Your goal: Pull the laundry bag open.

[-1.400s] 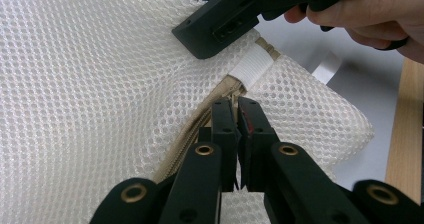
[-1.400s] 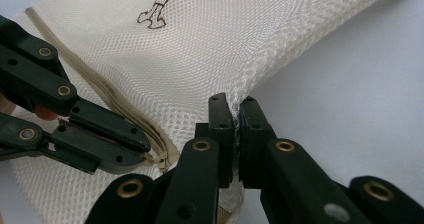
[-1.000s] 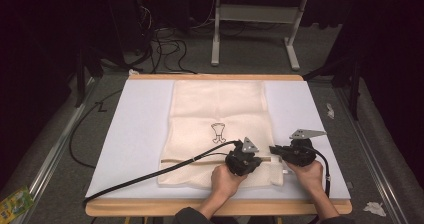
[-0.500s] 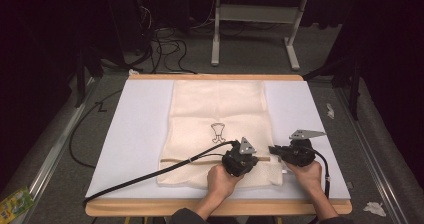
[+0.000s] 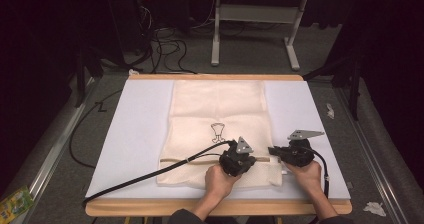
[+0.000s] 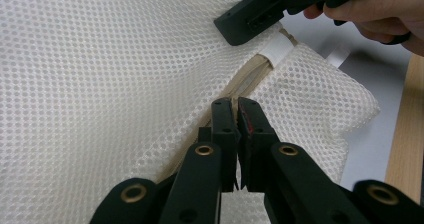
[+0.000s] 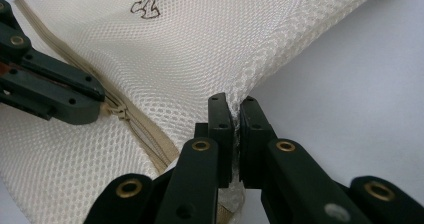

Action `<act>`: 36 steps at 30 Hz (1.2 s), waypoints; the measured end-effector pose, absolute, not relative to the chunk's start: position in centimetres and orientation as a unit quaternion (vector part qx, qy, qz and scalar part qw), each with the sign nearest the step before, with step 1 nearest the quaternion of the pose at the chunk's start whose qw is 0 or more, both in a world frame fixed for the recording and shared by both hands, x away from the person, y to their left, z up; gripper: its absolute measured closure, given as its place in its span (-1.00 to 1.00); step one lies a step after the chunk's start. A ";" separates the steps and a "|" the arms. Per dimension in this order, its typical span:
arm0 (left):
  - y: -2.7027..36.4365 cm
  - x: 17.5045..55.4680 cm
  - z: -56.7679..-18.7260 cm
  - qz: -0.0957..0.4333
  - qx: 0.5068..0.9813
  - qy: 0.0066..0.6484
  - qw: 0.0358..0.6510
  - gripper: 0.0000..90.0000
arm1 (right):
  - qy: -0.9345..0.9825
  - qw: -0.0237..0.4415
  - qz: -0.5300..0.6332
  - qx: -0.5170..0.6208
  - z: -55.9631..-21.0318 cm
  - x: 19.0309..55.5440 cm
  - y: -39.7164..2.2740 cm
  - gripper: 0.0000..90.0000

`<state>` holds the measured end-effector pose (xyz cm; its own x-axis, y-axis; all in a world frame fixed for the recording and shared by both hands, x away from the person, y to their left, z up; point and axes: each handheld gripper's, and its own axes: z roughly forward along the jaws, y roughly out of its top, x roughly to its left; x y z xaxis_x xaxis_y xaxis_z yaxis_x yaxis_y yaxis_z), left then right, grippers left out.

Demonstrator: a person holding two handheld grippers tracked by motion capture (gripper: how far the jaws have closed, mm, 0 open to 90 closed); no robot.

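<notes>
Lying flat on the white mat that covers the table, the cream mesh laundry bag runs lengthwise away from the person, with its zipper crossing it from side to side near the end closest to them. A small dark printed figure sits at the middle of the mesh.

The left gripper has its jaws closed right on the zipper line, pinched on something there that I judge to be the pull, though the jaws hide it. The right gripper has its jaws shut on the mesh at the bag's right edge, just beside a white tab where the zipper ends. From the high view the two grippers sit near each other at the zipper's right-hand stretch, the left gripper inboard and the right gripper at the edge.

The zipper's long axis lies level across the bag, so from the left jaws nearly all of its track stretches away toward the bag's left side. I would judge the left hand to be the one to travel along that line while the right hand anchors the fabric.
</notes>
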<state>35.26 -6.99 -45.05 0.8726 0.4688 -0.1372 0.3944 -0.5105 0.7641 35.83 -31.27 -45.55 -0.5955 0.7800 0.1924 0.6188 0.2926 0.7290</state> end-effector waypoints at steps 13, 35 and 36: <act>-6.4 35.3 -44.9 0.044 0.863 0.253 0.435 0.93 | 0.797 0.097 0.403 0.439 -45.9 35.9 -31.2 0.94; -5.4 35.2 -44.7 0.047 0.857 0.260 0.442 0.93 | 0.797 0.099 0.401 0.440 -46.1 35.8 -31.1 0.94; -5.3 35.2 -44.7 0.048 0.857 0.261 0.443 0.93 | 0.797 0.099 0.401 0.440 -46.1 35.8 -31.1 0.95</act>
